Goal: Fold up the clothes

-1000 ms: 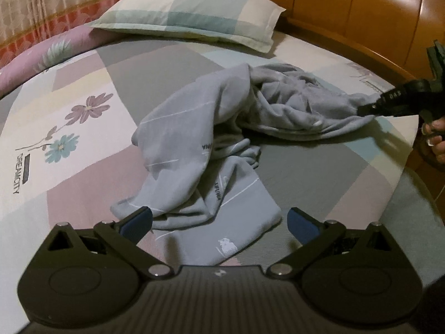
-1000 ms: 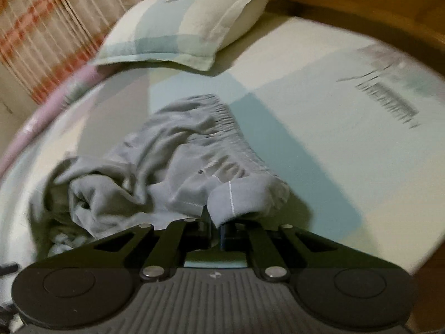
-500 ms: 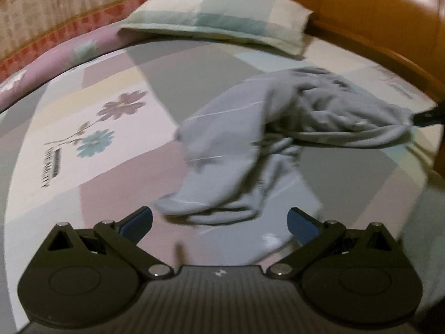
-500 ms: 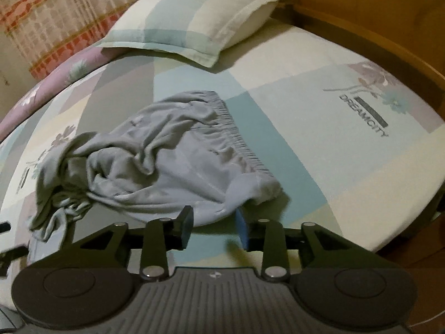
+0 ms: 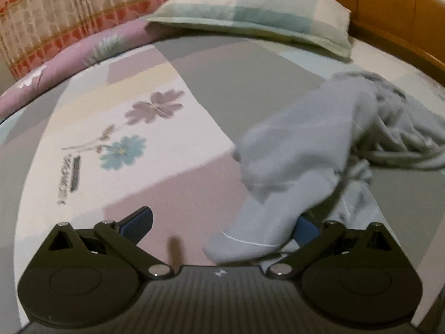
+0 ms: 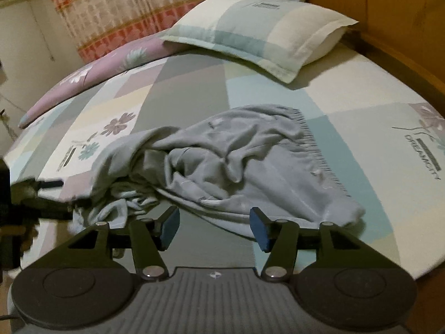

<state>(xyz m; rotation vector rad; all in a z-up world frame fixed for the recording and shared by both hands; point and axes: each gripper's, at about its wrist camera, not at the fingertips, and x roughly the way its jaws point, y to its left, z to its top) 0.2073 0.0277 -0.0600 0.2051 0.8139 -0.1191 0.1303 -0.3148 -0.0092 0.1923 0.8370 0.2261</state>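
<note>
Grey trousers (image 6: pixel 236 161) with an elastic waistband lie crumpled on the patchwork bed sheet (image 6: pixel 347 97). In the right wrist view my right gripper (image 6: pixel 214 229) hovers just short of the garment's near edge. Its jaws are opening, and only sheet and the cloth's edge show between the blue pads (image 6: pixel 169 229), which press on nothing. In the left wrist view the trousers (image 5: pixel 300 150) run down to a leg hem lying inside my left gripper (image 5: pixel 221 225), close to its right pad (image 5: pixel 306 229). Those jaws stand wide and do not pinch the cloth.
A checked pillow (image 6: pixel 258 27) lies at the head of the bed against the wooden headboard (image 5: pixel 389 5). A pink quilt (image 5: pixel 69 66) runs along the far side under a patterned curtain (image 5: pixel 55 14). The bed's edge (image 6: pixel 417 264) drops off at the right.
My right gripper has let go of the waistband, opened and drawn back and up. My left gripper has moved to the trouser leg, whose hem now lies between its jaws.
</note>
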